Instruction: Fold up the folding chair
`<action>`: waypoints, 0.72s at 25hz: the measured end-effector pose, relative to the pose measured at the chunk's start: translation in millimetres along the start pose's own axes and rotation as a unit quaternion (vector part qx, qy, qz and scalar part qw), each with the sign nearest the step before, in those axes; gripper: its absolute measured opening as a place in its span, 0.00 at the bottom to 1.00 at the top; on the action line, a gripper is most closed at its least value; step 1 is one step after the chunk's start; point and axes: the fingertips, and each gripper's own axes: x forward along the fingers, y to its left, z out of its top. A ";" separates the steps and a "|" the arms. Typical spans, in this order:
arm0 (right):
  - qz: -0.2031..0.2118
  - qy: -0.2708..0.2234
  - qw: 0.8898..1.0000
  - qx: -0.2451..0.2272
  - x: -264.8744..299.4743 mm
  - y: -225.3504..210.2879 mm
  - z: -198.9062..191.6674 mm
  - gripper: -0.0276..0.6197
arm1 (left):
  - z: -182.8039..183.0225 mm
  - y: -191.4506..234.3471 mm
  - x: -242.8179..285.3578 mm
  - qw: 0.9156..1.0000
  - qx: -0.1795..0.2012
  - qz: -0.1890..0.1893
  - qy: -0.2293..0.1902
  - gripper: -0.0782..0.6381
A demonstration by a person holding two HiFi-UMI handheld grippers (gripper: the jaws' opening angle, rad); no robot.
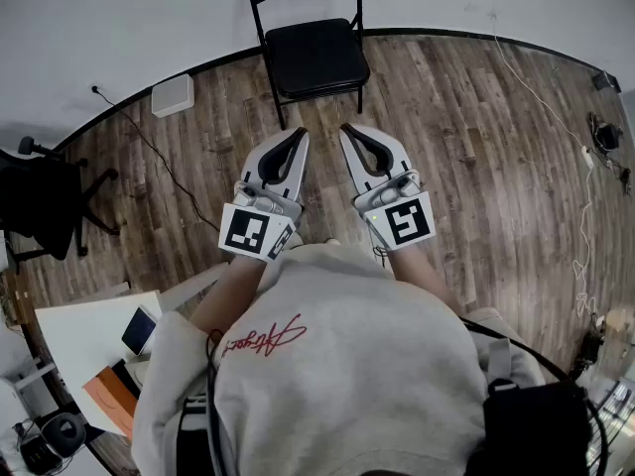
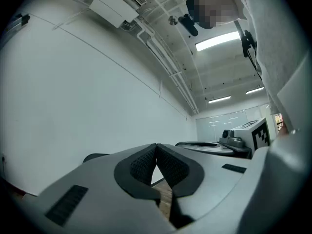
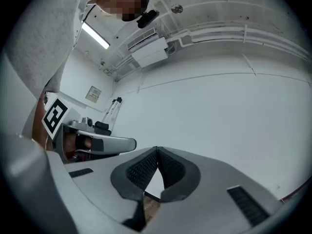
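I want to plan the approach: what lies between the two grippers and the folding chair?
Only bare wooden floor, as the head view shows. The left gripper and the right gripper, both shut and empty, point at the folding chair.

This looks like a sparsely furnished office workroom. Bare white walls [image 1: 119, 28] meet a wood-plank floor [image 1: 476, 137] along a dark baseboard. At the left edge of the head view stands a black swivel chair [image 1: 45, 206]. In the lower left, a white counter [image 1: 84, 343] carries a tablet [image 1: 140, 330], with headphones [image 1: 55, 434] below it. A thin black cable [image 1: 159, 157] trails over the boards, and a black folding chair [image 1: 310, 48] stands by the wall at top centre. The left claw's view shows ceiling strip lights [image 2: 219, 40], an air-conditioning unit [image 2: 113, 6], exposed pipes [image 2: 168, 67] and a glazed partition [image 2: 229, 121] at the far end.
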 end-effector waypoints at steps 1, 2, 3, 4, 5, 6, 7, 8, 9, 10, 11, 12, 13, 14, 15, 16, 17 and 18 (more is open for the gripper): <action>0.000 -0.001 1.000 0.000 -0.6 0.1 1.0 0.07 | -0.1 -0.4 0.1 1.000 0.000 0.001 0.000 0.13; 0.001 -0.001 1.000 0.000 -1.2 0.4 1.9 0.07 | -0.3 -0.7 0.2 1.000 -0.001 0.001 0.000 0.13; 0.001 -0.001 1.000 0.000 -1.7 0.7 2.6 0.07 | -0.5 -0.8 0.2 1.000 -0.001 0.002 0.001 0.13; 0.002 -0.002 1.000 -0.001 -2.1 1.4 3.0 0.07 | -0.8 -0.7 0.0 1.000 -0.003 0.003 0.001 0.13; 0.003 -0.001 1.000 -0.001 -2.4 2.2 3.0 0.07 | -1.1 -0.4 -0.3 1.000 -0.004 0.004 0.000 0.13; 0.003 -0.001 1.000 0.000 -2.8 3.0 3.0 0.07 | -1.5 -0.4 -0.8 1.000 -0.004 0.004 0.000 0.13; 0.003 0.000 1.000 0.001 -3.2 3.7 2.9 0.07 | -1.8 -0.5 -1.2 1.000 -0.005 0.004 0.001 0.13; 0.002 0.001 1.000 0.001 -3.7 4.1 2.8 0.07 | -1.9 -0.9 -1.4 1.000 -0.006 0.004 0.001 0.13; 0.002 0.002 1.000 0.001 -4.0 4.2 2.8 0.07 | -1.9 -1.4 -1.4 1.000 -0.007 0.004 0.002 0.13; 0.002 0.002 1.000 0.001 -4.4 4.3 2.9 0.07 | -1.8 -1.8 -1.5 1.000 -0.008 0.004 0.002 0.13; 0.002 0.002 1.000 0.000 -4.9 4.5 3.0 0.07 | -1.7 -2.1 -1.9 1.000 -0.009 0.004 0.002 0.13; 0.002 0.002 1.000 0.000 -5.5 4.9 3.2 0.07 | -1.4 -2.5 -2.6 1.000 -0.010 0.004 0.002 0.13; 0.002 0.001 1.000 -0.001 -6.1 5.5 4.0 0.07 | -1.2 -2.9 -3.5 1.000 -0.010 0.005 0.002 0.13; 0.002 -0.003 1.000 -0.005 -6.6 6.1 5.8 0.07 | -1.0 -3.3 -4.2 1.000 -0.009 0.005 0.002 0.13; 0.002 -0.007 1.000 -0.011 -7.1 6.9 8.4 0.07 | -1.0 -3.7 -4.9 1.000 -0.009 0.006 0.002 0.13; 0.001 -0.011 1.000 -0.020 -7.7 7.7 11.2 0.07 | -1.0 -4.0 -5.4 1.000 -0.008 0.006 0.003 0.13; 0.000 -0.015 0.999 -0.028 -8.6 8.5 13.9 0.07 | -1.0 -4.4 -5.8 1.000 -0.007 0.007 0.003 0.13; -0.002 -0.019 0.999 -0.033 -9.7 9.2 16.7 0.07 | -1.0 -4.7 -6.1 1.000 -0.007 0.007 0.004 0.13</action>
